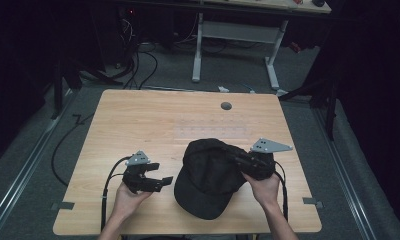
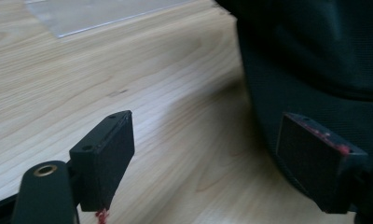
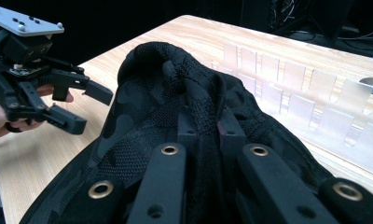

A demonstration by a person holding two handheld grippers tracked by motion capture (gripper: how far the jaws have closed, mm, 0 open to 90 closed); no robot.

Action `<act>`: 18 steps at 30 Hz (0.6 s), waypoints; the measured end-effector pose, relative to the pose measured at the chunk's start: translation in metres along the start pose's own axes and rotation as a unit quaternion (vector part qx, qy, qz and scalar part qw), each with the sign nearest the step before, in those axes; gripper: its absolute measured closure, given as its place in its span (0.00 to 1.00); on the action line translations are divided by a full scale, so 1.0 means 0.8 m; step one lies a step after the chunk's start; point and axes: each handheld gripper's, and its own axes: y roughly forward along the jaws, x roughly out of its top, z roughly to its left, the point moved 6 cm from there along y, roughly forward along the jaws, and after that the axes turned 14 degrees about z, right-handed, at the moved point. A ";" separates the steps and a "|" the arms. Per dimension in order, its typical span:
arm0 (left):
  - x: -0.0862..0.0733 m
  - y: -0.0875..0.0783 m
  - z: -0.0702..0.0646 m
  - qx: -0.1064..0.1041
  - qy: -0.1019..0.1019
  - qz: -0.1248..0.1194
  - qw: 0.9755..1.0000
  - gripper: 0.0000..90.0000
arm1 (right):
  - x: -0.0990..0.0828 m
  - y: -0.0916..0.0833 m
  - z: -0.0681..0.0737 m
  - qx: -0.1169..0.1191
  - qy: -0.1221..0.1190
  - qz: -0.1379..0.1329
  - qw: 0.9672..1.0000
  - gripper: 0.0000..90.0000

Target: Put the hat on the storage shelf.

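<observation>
A black cap [image 1: 208,180] lies at lower centre of the table [image 1: 138,115]. Its crown is pinched by the right gripper [image 3: 208,133], likely for lifting; the left gripper [image 1: 155,176] is held spread beside the brim.

A light wooden table [image 1: 138,120] carried a black cap [image 1: 208,177] lying near its front edge, brim toward the person, with a clear slotted plastic sheet [image 1: 213,132] flat just behind the cap and a round grey grommet [image 1: 226,106] set farther back beyond it.
</observation>
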 end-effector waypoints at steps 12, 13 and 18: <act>0.018 0.013 -0.024 -0.045 0.030 0.023 0.998 0.20 | 0.008 -0.002 0.001 0.012 -0.009 -0.012 1.000 0.93; 0.018 0.014 -0.024 -0.047 0.029 0.025 0.998 0.20 | 0.009 -0.002 0.002 0.013 -0.009 -0.013 1.000 0.93; 0.019 0.019 -0.025 -0.061 0.030 0.033 0.997 0.20 | 0.014 0.001 0.005 0.016 -0.017 -0.014 1.000 0.93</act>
